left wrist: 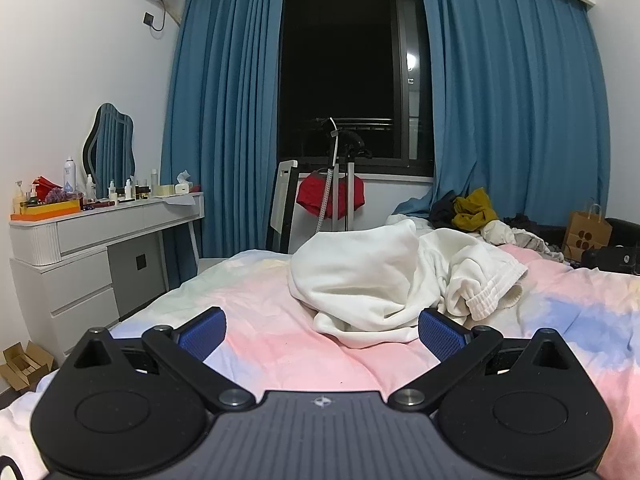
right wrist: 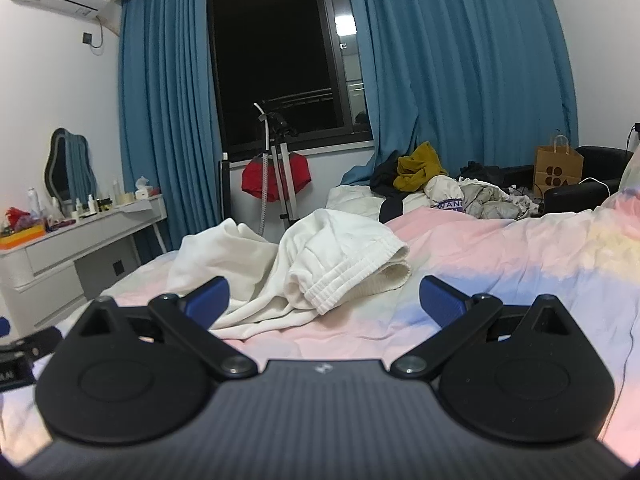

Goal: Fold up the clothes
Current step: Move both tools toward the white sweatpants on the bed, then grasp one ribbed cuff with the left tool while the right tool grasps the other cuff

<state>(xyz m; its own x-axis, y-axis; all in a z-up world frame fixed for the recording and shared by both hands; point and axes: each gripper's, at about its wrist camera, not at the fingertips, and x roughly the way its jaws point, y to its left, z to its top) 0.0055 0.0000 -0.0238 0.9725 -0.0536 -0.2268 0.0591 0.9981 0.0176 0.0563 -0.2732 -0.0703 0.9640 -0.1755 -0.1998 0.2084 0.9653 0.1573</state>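
A crumpled white garment (left wrist: 384, 280) with a ribbed elastic hem lies bunched on the pastel pink and blue bedspread (left wrist: 260, 340). My left gripper (left wrist: 322, 330) is open and empty, low over the bed just in front of the garment's near edge. In the right wrist view the same white garment (right wrist: 320, 264) lies ahead and a little left, its ribbed hem (right wrist: 360, 280) facing me. My right gripper (right wrist: 324, 300) is open and empty, just short of that hem.
A pile of other clothes (right wrist: 440, 184), mustard, dark and grey, lies at the bed's far end. A white dressing table (left wrist: 100, 232) with bottles and a mirror stands left. A garment steamer with a red item (left wrist: 330, 196) stands by the window. A paper bag (right wrist: 558, 170) sits at right.
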